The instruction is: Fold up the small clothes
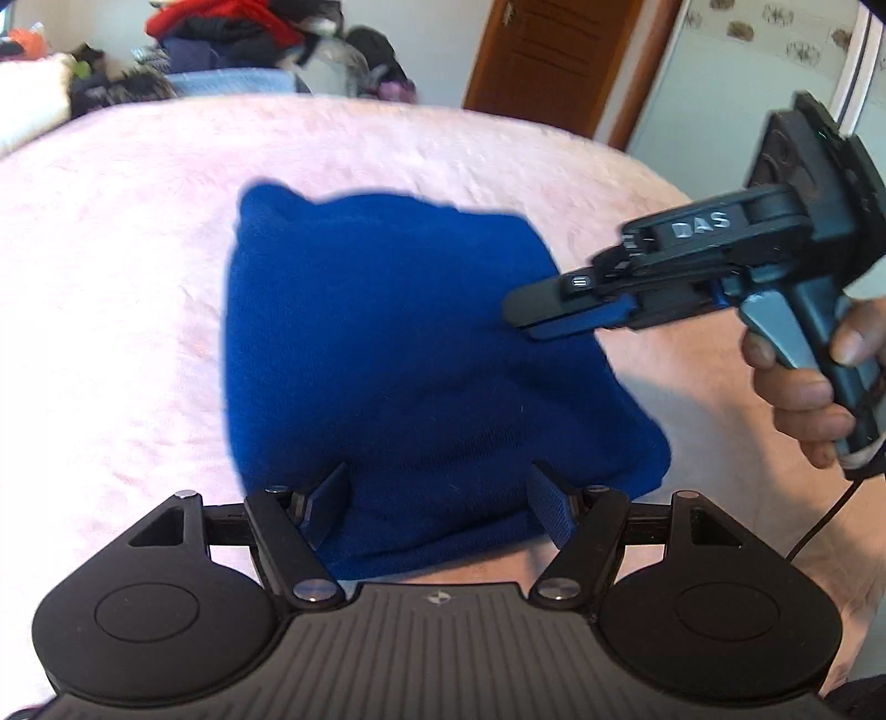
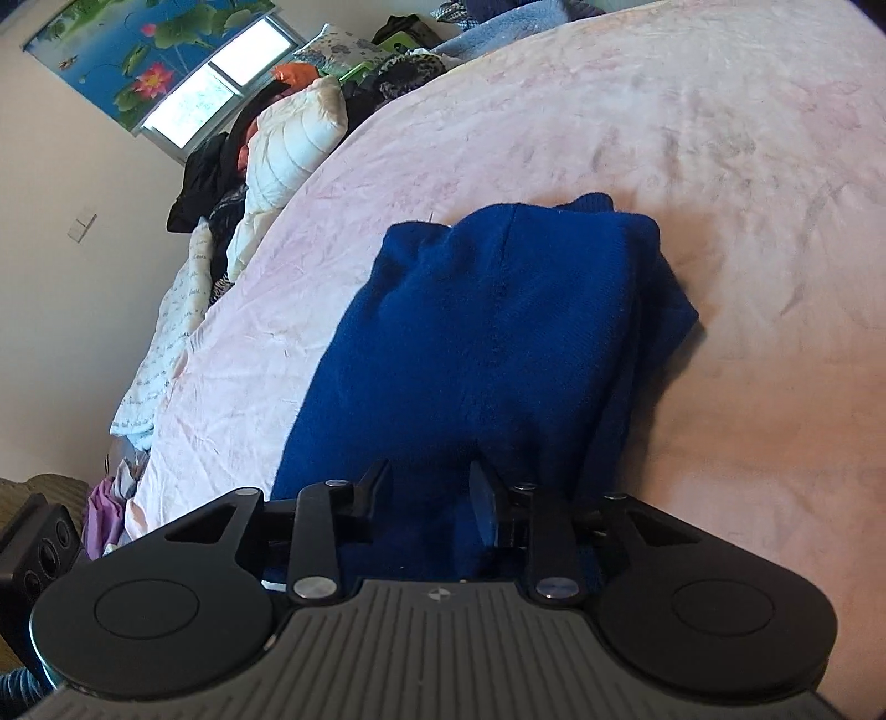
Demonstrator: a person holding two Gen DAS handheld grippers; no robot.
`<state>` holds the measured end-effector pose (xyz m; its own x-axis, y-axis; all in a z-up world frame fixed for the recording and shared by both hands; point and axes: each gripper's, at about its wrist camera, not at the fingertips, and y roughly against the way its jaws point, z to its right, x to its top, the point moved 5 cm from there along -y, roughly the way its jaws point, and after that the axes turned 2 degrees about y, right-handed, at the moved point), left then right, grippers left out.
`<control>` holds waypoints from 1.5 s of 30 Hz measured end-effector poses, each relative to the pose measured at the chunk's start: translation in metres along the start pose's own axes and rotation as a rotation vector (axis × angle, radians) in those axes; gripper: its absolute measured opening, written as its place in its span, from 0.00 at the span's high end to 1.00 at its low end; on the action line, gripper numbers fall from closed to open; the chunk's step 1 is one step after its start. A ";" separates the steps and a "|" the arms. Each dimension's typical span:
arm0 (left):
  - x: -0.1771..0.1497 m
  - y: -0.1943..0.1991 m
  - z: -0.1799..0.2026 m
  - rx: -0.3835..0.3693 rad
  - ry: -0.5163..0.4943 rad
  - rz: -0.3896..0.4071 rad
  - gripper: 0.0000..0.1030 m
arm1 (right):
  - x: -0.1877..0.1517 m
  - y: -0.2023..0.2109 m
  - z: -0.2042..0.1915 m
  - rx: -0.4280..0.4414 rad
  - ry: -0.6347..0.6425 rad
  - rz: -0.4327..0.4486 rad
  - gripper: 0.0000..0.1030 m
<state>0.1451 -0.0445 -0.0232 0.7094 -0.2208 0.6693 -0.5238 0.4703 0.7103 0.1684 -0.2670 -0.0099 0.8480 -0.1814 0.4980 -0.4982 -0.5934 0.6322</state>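
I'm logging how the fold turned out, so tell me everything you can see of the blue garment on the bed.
The blue garment is a deep royal blue knit, soft and fairly thick, folded into a compact, roughly rectangular bundle with stacked layers showing along one edge. It lies flat on the pink bedspread. The left gripper is open above its near edge; the right gripper reaches over its side. Actual contact cannot be judged.

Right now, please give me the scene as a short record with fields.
surface: pink bed cover
garment: blue knit, folded into a compact stack
left gripper: open, over the near edge of the knit
right gripper: fingers close together, tips at the right side of the knit
background: clothes pile, door
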 end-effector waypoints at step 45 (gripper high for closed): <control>-0.030 0.091 -0.030 0.357 0.138 0.240 0.26 | -0.046 0.064 -0.064 -0.121 0.100 0.133 0.15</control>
<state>0.0897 0.0305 0.0146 0.5918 -0.0146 0.8059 -0.7936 0.1646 0.5857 0.0860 -0.2460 0.0458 0.7541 -0.1691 0.6346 -0.6277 -0.4695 0.6209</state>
